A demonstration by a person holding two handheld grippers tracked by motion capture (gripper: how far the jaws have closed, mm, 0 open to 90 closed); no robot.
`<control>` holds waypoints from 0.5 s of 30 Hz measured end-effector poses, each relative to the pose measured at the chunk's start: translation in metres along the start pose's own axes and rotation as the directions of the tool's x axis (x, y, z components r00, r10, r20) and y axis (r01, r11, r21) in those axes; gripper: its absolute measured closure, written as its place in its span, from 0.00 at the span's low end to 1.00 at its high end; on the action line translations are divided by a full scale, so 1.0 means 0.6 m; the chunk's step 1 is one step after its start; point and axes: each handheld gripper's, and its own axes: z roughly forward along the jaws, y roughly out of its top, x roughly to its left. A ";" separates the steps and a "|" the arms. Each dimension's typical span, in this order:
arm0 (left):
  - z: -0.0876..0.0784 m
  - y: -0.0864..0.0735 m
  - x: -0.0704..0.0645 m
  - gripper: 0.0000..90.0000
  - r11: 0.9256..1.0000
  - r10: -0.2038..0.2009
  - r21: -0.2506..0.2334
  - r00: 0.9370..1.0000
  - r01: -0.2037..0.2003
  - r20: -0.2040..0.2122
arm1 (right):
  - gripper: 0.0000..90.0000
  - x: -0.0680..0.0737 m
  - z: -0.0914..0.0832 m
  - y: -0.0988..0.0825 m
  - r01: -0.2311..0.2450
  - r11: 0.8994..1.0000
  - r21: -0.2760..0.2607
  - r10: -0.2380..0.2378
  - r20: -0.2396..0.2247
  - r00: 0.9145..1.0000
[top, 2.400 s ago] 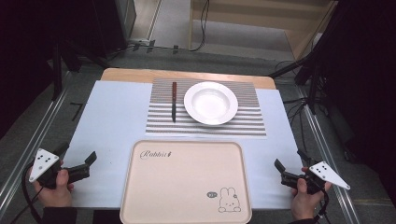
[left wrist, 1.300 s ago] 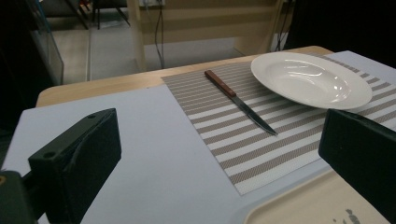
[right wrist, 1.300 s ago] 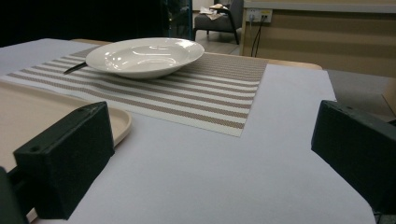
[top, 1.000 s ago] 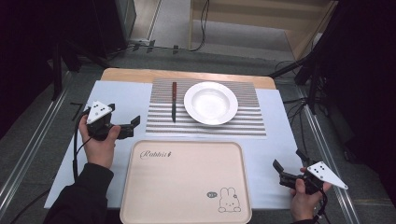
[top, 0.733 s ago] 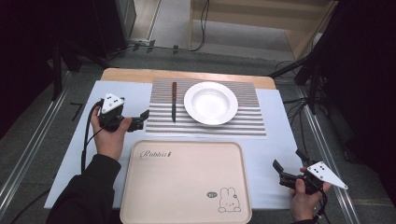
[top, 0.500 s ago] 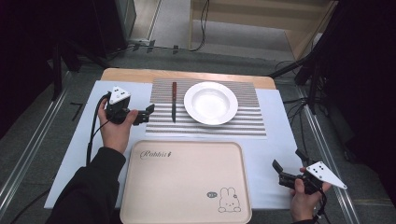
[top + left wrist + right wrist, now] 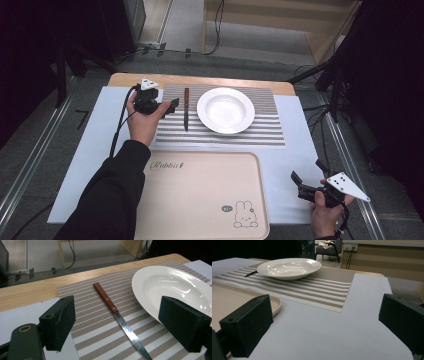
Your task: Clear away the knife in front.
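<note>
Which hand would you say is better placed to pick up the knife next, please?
The left. The left gripper sits just beside the knife on the striped mat, jaws open toward it and just closing a little. The right gripper rests by the tray's far corner.

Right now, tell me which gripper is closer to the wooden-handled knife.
The left gripper, beside the wooden-handled steak knife on the striped mat; the right gripper sits far off, past the beige tray's corner.

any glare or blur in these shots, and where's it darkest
Left gripper view: bright glare patches on the white plate, knife sharp, near jaws soft. Right gripper view: jaws blurred, room behind dim. High view: evenly lit table, surroundings almost black.
</note>
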 end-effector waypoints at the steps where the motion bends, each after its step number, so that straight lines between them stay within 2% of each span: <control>1: 0.008 0.002 0.000 0.16 1.000 -0.002 0.012 1.000 0.002 0.003 | 0.00 0.000 0.000 0.000 -0.001 1.000 0.000 0.001 -0.001 1.000; 3: 0.016 0.004 -0.001 0.18 1.000 -0.007 0.020 1.000 0.007 0.000 | 0.00 0.000 0.000 0.000 0.000 1.000 0.000 0.000 -0.003 1.000; 4: 0.031 0.008 -0.001 0.19 0.999 -0.027 0.034 1.000 0.027 0.002 | 0.00 0.000 0.001 0.000 0.005 1.000 0.000 -0.005 -0.001 1.000; 5: 0.031 0.008 -0.001 0.20 0.999 -0.027 0.034 1.000 0.027 0.002 | 0.00 0.000 0.001 0.000 0.006 1.000 0.001 -0.006 -0.001 1.000; 7: 0.052 0.013 -0.004 0.23 0.998 -0.040 0.058 0.999 0.040 -0.005 | 0.00 0.001 0.001 0.000 0.005 1.000 0.003 -0.005 0.000 1.000; 9: 0.064 0.016 -0.002 0.30 0.995 -0.073 0.073 0.997 0.072 0.015 | 0.00 0.001 0.001 0.000 0.004 1.000 0.006 -0.004 -0.003 1.000; 11: 0.076 0.018 0.003 0.34 0.988 -0.122 0.096 0.991 0.117 0.048 | 0.00 0.000 0.002 0.000 0.007 1.000 0.009 -0.007 0.006 1.000; 14: 0.091 0.023 0.003 0.40 0.984 -0.125 0.136 0.991 0.118 0.041 | 0.00 0.002 0.004 0.000 0.012 1.000 0.019 -0.012 0.007 1.000; 15: 0.091 0.023 0.003 0.40 0.984 -0.125 0.136 0.991 0.118 0.041 | 0.00 0.002 0.004 0.000 0.012 1.000 0.019 -0.012 0.007 1.000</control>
